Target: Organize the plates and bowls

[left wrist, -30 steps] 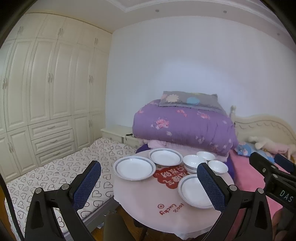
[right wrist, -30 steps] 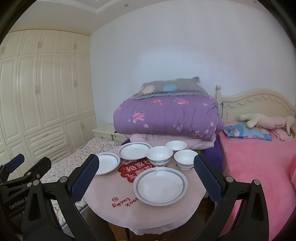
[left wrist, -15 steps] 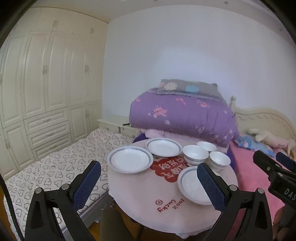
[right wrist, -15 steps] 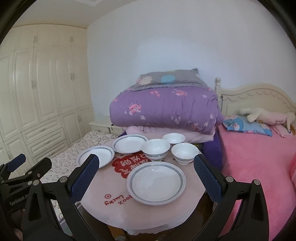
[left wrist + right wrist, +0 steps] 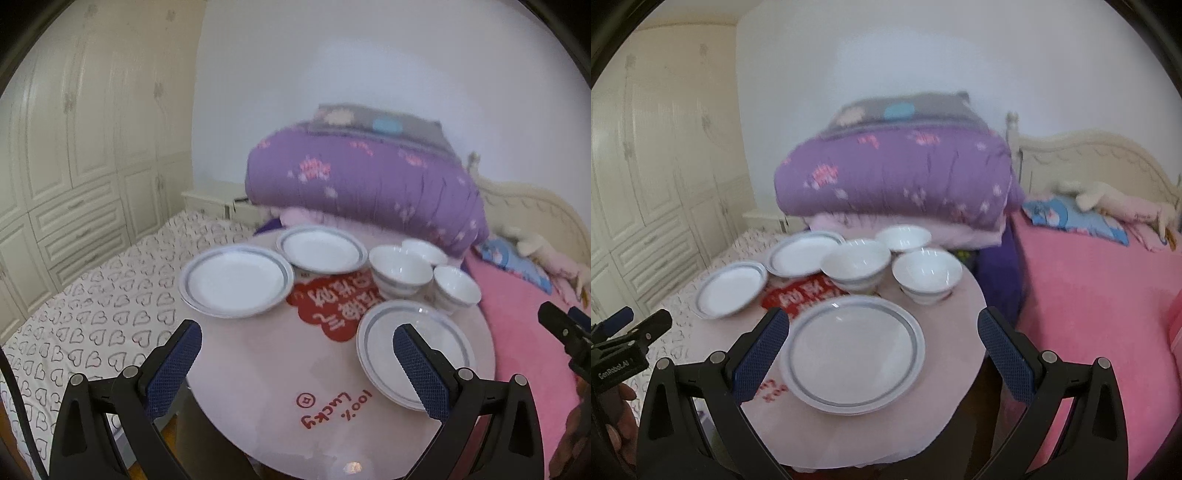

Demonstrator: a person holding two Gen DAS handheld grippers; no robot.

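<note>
Both grippers [image 5: 297,349] [image 5: 882,339] hover agape; 3 plates [image 5: 853,347], 3 bowls [image 5: 855,263].

We are holding the left gripper [image 5: 295,349] wide apart and empty above the round table [image 5: 258,387]. Three plates [image 5: 236,282] and three bowls [image 5: 400,267] are sitting on it, apart from the fingers [image 5: 173,369]. The right gripper [image 5: 565,328] is showing at the edge.
</note>
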